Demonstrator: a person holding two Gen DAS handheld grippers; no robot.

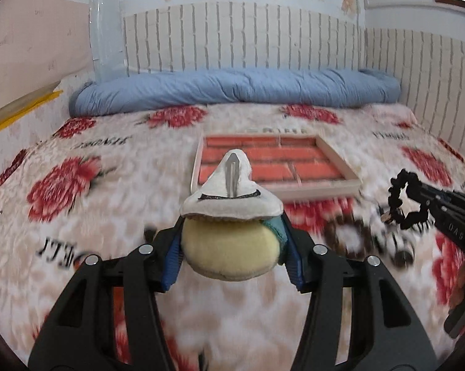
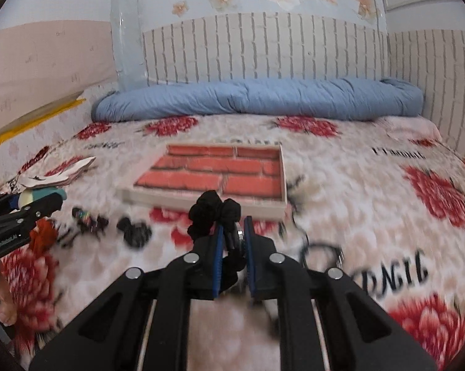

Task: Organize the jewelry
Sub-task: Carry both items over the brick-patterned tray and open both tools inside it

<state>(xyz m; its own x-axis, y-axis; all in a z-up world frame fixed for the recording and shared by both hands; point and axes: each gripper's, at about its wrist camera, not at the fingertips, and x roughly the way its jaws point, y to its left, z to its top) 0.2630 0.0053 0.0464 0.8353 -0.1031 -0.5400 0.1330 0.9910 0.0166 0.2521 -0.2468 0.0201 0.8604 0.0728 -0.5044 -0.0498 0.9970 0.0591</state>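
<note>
Showing both hand-held grippers loaded and raised over a bed, with the shallow tray (image 2: pixel 282 182) lying ahead of each. Left gripper (image 1: pixel 232 247): jaws pinching the sides of a soft plush hair clip (image 1: pixel 229 216), cream-bellied with a white pointed top and a metal clip on it; its long axis points forward, straight at the tray (image 1: pixel 337 160), which sits directly beyond the clip's tip. Right gripper (image 2: pixel 234 244): jaws pressed together on a black scrunchie (image 2: pixel 215 211), which bunches up above the fingertips; the tray's near rim lies just beyond it, slightly left of centre. By this view the right gripper appears the nearer to the tray, though both face it squarely. Tray: pale wooden frame, brick-patterned floor, nothing visible in it. Remaining small dark pieces (image 2: pixel 133 232), blurred and not identifiable, lie on the bedspread (image 2: pixel 371 204) between the grippers and short of the tray. Surface: soft floral blanket with red flowers and lettering, likely yielding under load. Room: rolled blue quilt (image 2: pixel 257 99) along the far edge, white brick-pattern wall panel (image 2: pixel 263 46) behind
</note>
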